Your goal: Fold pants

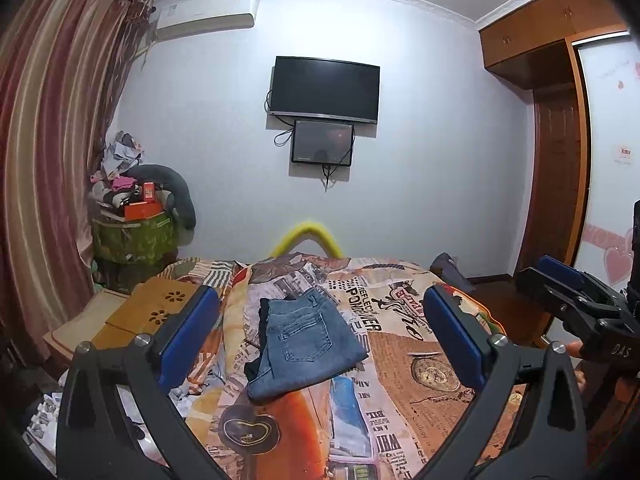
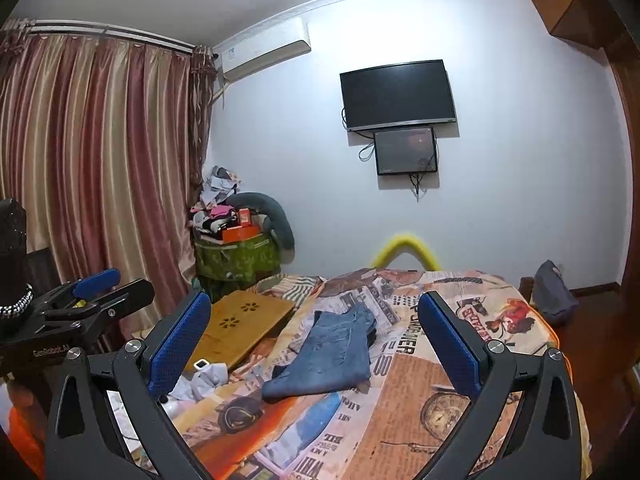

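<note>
Blue jeans (image 1: 304,344) lie folded into a compact bundle on the bed's newspaper-print cover (image 1: 404,364), back pocket facing up, with dark fabric showing at their left edge. My left gripper (image 1: 320,294) hangs above and in front of them, open, nothing between its blue pads. From the right wrist view the jeans (image 2: 332,356) sit left of centre, and my right gripper (image 2: 314,300) is likewise raised over the bed, open and empty. Each gripper shows at the edge of the other's view: the right gripper (image 1: 560,280) at far right, the left gripper (image 2: 108,286) at far left.
A wooden lap desk (image 2: 244,324) lies on the bed's left side, with white cloth and small items (image 2: 204,376) near it. A green box piled with clutter (image 2: 236,256) stands by the striped curtain (image 2: 100,168). A dark bag (image 2: 554,296) sits off the bed's right edge. A TV (image 1: 324,90) hangs on the wall ahead.
</note>
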Demonstrator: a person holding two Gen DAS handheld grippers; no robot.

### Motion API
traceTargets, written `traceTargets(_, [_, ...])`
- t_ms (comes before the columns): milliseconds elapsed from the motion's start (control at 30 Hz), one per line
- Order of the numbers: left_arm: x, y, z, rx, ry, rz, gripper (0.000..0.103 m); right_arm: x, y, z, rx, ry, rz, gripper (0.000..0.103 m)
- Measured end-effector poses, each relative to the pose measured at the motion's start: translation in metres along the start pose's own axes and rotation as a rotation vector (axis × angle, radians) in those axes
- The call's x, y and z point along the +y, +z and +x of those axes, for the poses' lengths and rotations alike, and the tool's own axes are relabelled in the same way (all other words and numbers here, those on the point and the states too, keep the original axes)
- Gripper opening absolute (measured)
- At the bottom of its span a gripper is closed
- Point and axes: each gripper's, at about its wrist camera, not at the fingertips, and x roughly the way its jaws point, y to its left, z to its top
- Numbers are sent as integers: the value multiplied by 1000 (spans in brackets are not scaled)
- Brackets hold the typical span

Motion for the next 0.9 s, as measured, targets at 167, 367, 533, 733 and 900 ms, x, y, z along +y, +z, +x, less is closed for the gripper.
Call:
traceTargets(167, [2,0,3,11,-1,-9,103,-2,1,-1,2,1,5,103])
traceTargets(367, [5,0,4,13,-5,-7,103,-5,2,-3,3,-3,11,103])
traceTargets(533, [5,1,3,12,-8,-8,103,-7,3,-3,7,-7,16,103])
traceTargets(733, [5,1,3,17,-12,-10,103,-8,3,-5,8,-11,15,103])
traceTargets(900, [4,2,5,22,-18,-8,103,-9,3,-5,7,-9,18,103])
